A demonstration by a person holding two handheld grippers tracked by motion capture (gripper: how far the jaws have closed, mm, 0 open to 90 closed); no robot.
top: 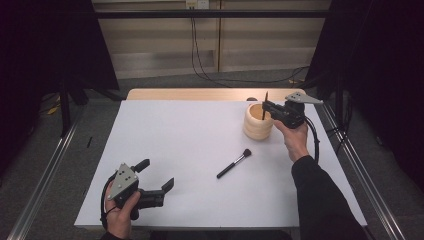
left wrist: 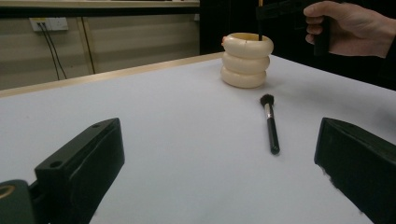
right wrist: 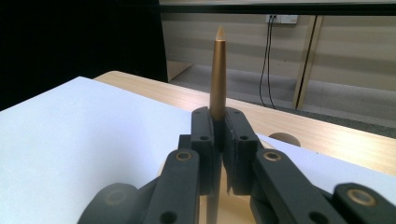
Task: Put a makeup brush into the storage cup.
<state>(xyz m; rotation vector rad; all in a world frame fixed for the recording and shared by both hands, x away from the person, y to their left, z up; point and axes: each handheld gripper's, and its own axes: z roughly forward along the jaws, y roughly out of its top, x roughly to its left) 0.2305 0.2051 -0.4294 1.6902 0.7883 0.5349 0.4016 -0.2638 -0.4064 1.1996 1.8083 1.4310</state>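
1. Right gripper [top: 265,106]: held level in the person's right hand [top: 294,137] over the far right part of the table. Jaws pressed together on the shaft of a slim stick-like tool.
2. Slim tool [right wrist: 218,74]: gold, tapering handle with a pointed tip, standing upright between the right gripper's jaws. In the high view it reads as a thin dark line [top: 265,105] rising above the holder. Its lower end drops into the holder's mouth; the working end is hidden inside, so it is probably a brush, though the kind cannot be told.
3. Holder [top: 258,121]: cream-coloured, built like three stacked rings, open at the top with a tan inside. Upright near the table's far right edge, directly below the right gripper. In the left gripper view [left wrist: 246,59] the tool's shaft enters its opening.
4. Makeup brush [top: 234,163]: black handle, silver ferrule, dark bristle head. Lies flat on the sheet, right of centre, bristles pointing toward the holder, well apart from both grippers.
5. Left gripper [top: 156,186]: held in the person's left hand [top: 122,212] at the near left corner, low over the table. Jaws spread wide with nothing between them, pointing toward the brush and holder.
6. Table [top: 180,135]: white sheet over a wooden top, whose bare strip shows along the far edge.
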